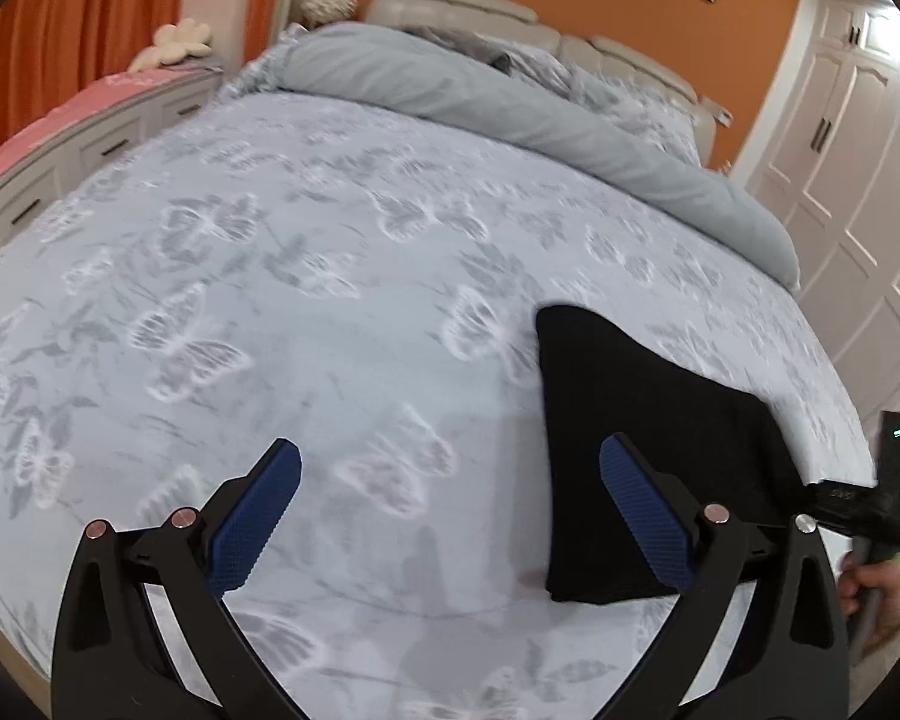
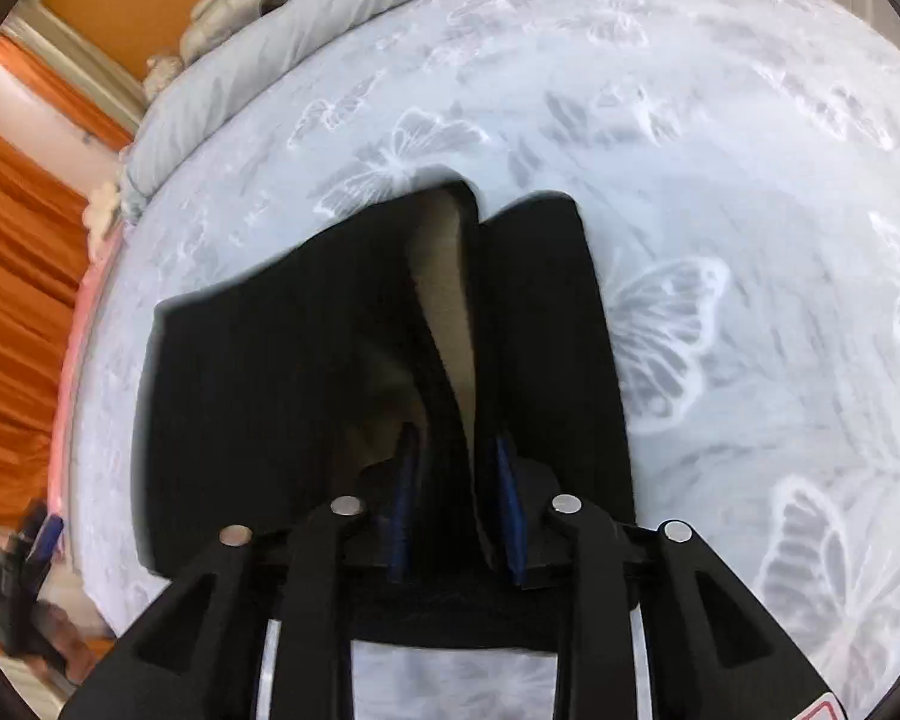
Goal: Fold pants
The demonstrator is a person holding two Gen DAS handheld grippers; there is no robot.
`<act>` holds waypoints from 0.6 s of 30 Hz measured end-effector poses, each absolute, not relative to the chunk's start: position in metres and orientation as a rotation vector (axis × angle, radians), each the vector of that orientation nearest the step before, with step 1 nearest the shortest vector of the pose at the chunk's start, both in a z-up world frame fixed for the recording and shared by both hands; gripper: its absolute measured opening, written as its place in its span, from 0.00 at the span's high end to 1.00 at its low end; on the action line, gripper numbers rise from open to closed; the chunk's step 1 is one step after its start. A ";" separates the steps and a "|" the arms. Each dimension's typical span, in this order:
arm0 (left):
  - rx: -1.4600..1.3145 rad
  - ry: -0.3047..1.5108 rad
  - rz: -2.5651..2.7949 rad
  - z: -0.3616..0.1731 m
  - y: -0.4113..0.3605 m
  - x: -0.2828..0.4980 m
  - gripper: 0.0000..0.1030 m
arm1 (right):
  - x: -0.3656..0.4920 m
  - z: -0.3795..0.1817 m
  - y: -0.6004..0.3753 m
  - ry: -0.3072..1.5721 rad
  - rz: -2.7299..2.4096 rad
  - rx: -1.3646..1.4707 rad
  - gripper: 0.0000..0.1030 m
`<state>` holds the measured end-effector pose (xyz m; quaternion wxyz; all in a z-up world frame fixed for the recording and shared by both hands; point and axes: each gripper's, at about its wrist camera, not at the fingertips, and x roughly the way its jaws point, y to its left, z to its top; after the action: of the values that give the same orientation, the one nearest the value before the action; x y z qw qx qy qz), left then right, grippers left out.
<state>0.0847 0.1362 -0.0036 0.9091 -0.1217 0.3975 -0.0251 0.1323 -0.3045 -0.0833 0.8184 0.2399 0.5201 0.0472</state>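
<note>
Black pants are seen already folded into a compact stack near the bed edge, a fold pinched by the closed right gripper, left gripper held open, empty beside them; final fold judged outstanding

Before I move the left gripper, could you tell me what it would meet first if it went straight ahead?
Probably the butterfly-print bedspread: the open left gripper points down at bare cover, with the black pants off to its right.
</note>
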 end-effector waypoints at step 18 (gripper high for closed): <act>-0.309 0.964 -0.148 -0.046 0.043 0.123 0.05 | 0.135 -0.074 -0.280 1.042 0.214 0.290 0.85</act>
<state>0.1230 0.0426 -0.0461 0.8719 -0.1480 0.4615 -0.0708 0.1346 -0.2802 -0.0738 0.8518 0.1378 0.4951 0.1015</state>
